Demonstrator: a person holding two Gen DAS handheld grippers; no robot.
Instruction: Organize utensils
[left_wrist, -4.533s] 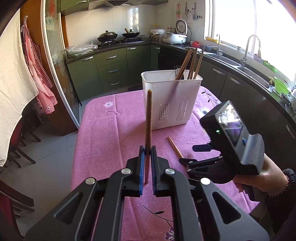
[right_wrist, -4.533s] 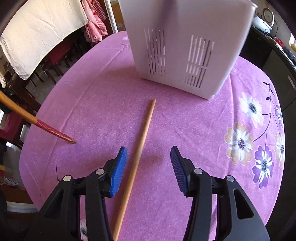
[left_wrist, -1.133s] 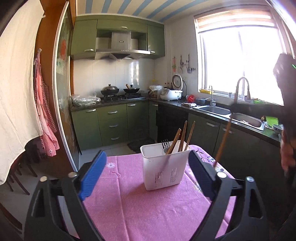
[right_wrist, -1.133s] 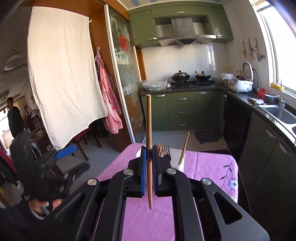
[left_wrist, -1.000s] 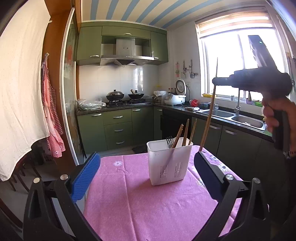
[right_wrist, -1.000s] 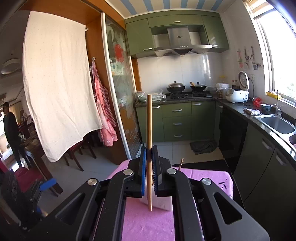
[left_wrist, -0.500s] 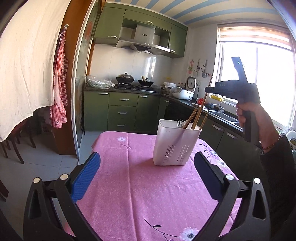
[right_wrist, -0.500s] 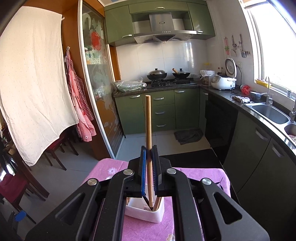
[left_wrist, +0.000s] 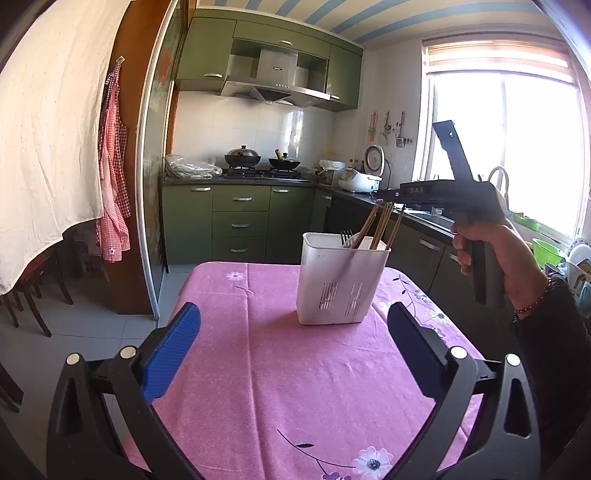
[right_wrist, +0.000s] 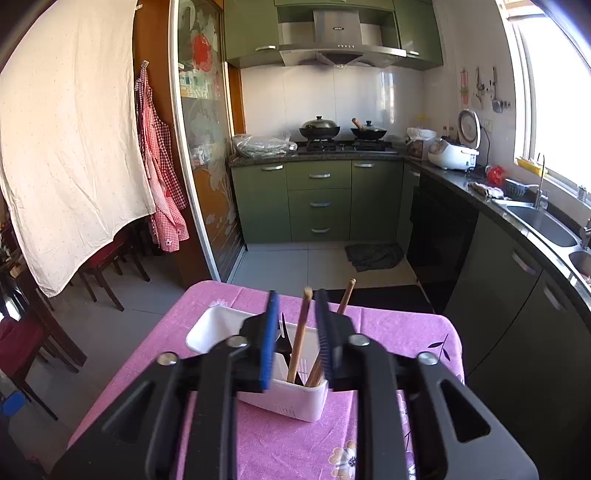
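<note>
The left gripper (left_wrist: 293, 347) hangs low over the near end of the pink tablecloth (left_wrist: 295, 387), its jaws spread wide and empty. Nothing lies on the cloth between or ahead of its fingers. The white utensil holder (left_wrist: 341, 280) stands well ahead of it, a little right of centre, with a fork (left_wrist: 346, 236) and several chopsticks leaning out of its top.

Further right, the right gripper (right_wrist: 297, 332) sits directly above that holder, looking down along its fingers. Its jaws are partly parted, and one chopstick (right_wrist: 300, 332) stands in the gap, its lower end already down inside the holder (right_wrist: 284, 400). Neither blue pad (right_wrist: 269, 339) appears to press on the stick, so it seems to be released, though contact at the far pad is hard to judge. A second chopstick (right_wrist: 345, 291) leans out just past the right finger.

The relation that matters is vertical: the chopstick's long axis runs nearly upright, close to parallel with the fingers, and its upper end sits between them. The right hand is by far the nearer. To pull clear it likely needs to rise straight up along that axis; a sideways drift could catch the stick and tip it or nudge the light holder. With the cloth bare of loose utensils in both views, the sorting looks close to finished.
</note>
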